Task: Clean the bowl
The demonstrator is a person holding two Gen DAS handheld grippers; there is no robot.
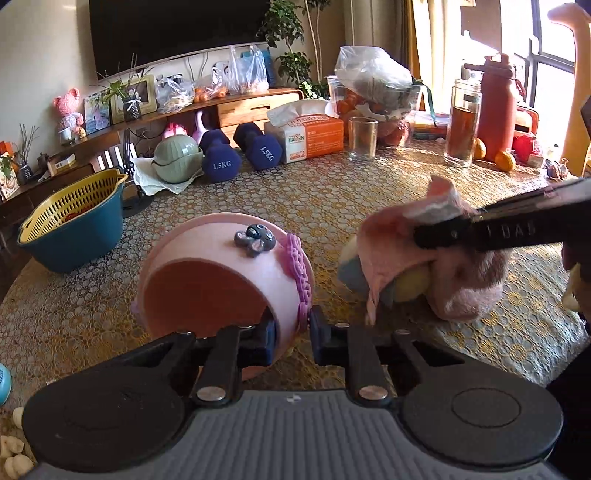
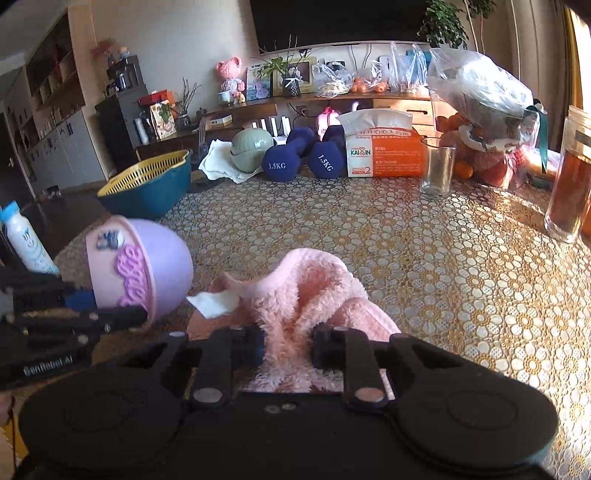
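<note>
Bowl: while tipped on its side, the pink bowl [image 1: 221, 280] is held above the table's [image 1: 332, 199] near edge.
Left gripper [image 1: 291, 332]: jaws clamped on the bowl's rim.
Right gripper [image 2: 288, 343]: jaws pinched on the pink towel [image 2: 306, 291], just beside the bowl.

A home living room: television [image 1: 177, 29], sideboard [image 1: 236, 107], dumbbells [image 1: 236, 151].

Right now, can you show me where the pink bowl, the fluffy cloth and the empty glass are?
Pink bowl [image 1: 236, 273]: left wrist view, on its outer wall.
Fluffy cloth [image 2: 303, 291]: right wrist view, on the bunched middle.
Empty glass [image 2: 437, 171]: right wrist view, on its side.
</note>
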